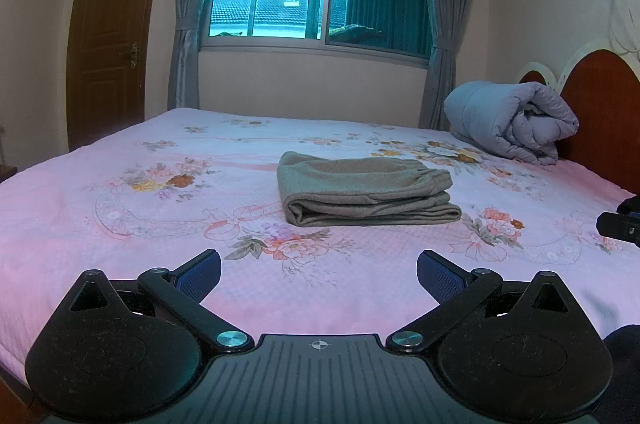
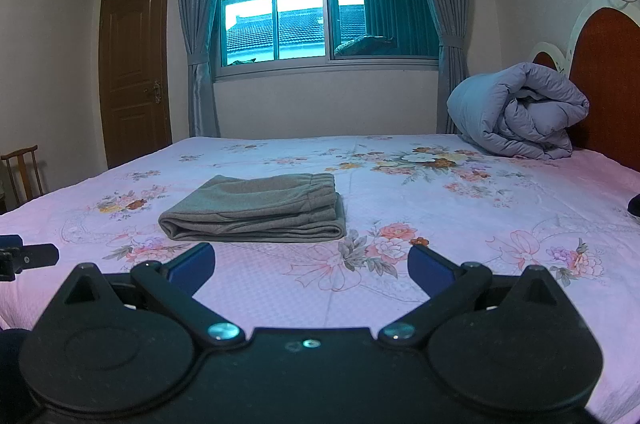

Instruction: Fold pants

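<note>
- We see the folded grey-green soft pants (image 1: 366, 190) lying on the pink flowery bed sheet (image 1: 120, 224), long side left to right, waistband at the right.
- Our left gripper (image 1: 319, 268) and right gripper (image 2: 311, 262) hang wide open, holding nothing.
- Only the right view shows a wooden chair (image 2: 24, 170).

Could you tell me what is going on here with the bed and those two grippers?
A person is folding pants with two handheld grippers. The grey pants already lie folded in a compact stack on the floral bed sheet. The left gripper and right gripper are both open, empty and short of the pants. A rolled duvet sits by the headboard.
</note>
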### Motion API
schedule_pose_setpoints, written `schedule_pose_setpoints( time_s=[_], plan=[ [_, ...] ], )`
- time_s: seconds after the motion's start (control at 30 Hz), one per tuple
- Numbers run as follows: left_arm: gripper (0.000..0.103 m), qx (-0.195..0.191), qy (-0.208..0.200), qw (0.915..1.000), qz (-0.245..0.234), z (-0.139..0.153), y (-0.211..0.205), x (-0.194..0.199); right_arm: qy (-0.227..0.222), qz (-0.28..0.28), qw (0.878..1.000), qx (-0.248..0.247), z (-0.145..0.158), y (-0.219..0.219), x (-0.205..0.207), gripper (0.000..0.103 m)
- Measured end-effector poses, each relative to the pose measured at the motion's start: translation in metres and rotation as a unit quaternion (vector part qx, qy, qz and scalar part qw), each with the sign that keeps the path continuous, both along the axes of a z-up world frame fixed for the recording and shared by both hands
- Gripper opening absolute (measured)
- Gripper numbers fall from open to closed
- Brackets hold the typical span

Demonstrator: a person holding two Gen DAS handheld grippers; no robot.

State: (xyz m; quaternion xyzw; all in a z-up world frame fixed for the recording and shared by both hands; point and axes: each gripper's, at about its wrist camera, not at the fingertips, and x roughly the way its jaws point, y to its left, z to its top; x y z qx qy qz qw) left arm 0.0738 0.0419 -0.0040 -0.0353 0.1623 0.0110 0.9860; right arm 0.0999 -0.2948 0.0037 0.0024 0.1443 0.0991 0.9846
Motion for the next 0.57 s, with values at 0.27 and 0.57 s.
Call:
schedule_pose_setpoints(
  time_s=[0.27, 0.57],
  plan=[
    [0.103, -0.002, 0.0, 1.0, -0.001, 0.0005, 0.0006, 0.0002, 0.0, 0.0, 1.0, 0.0, 0.0002, -0.0001, -0.0001, 0.097],
    [0.103, 0.002, -0.003, 1.0, 0.001, 0.0018, 0.0006, -0.0005, 0.0, 0.0, 1.0, 0.0, 0.0004, 0.0001, -0.0003, 0.097]
  ],
)
